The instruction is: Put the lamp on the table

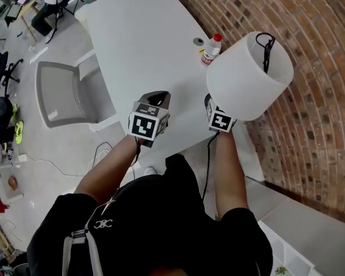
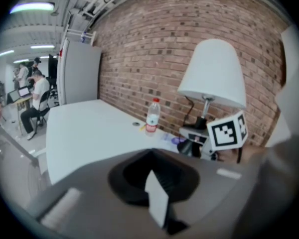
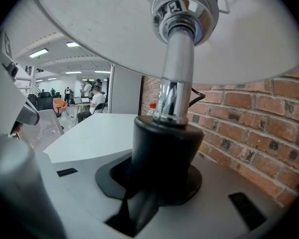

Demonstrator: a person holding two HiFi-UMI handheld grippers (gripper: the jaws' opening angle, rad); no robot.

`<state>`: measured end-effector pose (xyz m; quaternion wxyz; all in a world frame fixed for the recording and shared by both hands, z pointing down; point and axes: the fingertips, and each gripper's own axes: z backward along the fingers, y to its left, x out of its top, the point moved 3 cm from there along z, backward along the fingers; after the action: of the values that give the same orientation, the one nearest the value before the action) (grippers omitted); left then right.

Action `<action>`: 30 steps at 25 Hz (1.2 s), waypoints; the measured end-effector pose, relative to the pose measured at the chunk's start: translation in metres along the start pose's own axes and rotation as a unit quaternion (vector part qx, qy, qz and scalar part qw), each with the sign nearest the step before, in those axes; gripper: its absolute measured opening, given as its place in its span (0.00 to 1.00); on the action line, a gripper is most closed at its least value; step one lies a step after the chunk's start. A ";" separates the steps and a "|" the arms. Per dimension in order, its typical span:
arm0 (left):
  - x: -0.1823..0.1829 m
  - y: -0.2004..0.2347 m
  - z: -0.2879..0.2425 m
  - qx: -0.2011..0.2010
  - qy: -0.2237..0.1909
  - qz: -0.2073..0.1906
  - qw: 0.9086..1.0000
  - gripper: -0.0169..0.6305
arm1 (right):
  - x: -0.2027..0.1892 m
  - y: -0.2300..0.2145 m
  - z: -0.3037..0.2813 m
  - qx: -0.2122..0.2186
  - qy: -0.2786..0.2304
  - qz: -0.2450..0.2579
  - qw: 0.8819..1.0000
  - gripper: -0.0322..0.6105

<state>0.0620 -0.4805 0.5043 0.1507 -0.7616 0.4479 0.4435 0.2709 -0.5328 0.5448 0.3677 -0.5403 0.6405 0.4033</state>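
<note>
Smooth white table (image 1: 144, 45) ahead of you. Your left gripper (image 1: 156, 99) hovers over it, jaws pressed together on nothing. Your right gripper (image 1: 211, 105) pinches the lamp (image 1: 247, 79) by its black base — chrome stem, tapered white shade — above the table's right edge, beside rough red brick wall (image 1: 316, 108).

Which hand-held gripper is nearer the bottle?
Right. The right hand-held gripper, holding the lamp, is just short of the bottle; the left hand-held gripper sits farther to its left.
</note>
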 end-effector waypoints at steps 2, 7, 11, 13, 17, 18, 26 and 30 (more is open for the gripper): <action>-0.003 0.003 -0.005 0.002 0.008 0.002 1.000 0.03 | -0.011 -0.001 -0.015 0.000 0.008 -0.002 1.000 0.19; -0.014 0.009 -0.013 0.005 0.026 0.027 0.999 0.03 | -0.041 -0.002 -0.043 0.002 0.029 -0.015 0.999 0.19; -0.027 0.010 -0.008 0.011 0.039 0.055 0.998 0.03 | -0.065 -0.001 -0.055 0.004 0.042 -0.013 0.999 0.19; -0.032 0.009 -0.005 0.015 0.043 0.054 0.998 0.03 | -0.074 -0.004 -0.059 0.000 0.051 -0.004 0.999 0.20; -0.042 0.015 0.006 0.028 0.051 0.053 0.997 0.03 | -0.079 -0.006 -0.061 -0.015 0.049 0.001 0.999 0.20; -0.045 0.016 0.009 0.031 0.052 0.053 0.997 0.03 | -0.079 -0.006 -0.060 -0.018 0.046 0.001 0.999 0.20; -0.060 0.016 0.028 0.040 0.061 0.043 0.996 0.03 | -0.058 -0.016 -0.040 -0.078 -0.026 0.038 0.996 0.20; -0.068 0.015 0.034 0.043 0.068 0.038 0.996 0.03 | -0.053 -0.016 -0.033 -0.093 -0.058 0.059 0.992 0.20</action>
<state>0.0179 -0.4299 0.5431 0.1356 -0.7653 0.5040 0.3768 0.2933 -0.5433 0.6039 0.3280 -0.5093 0.6084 0.5128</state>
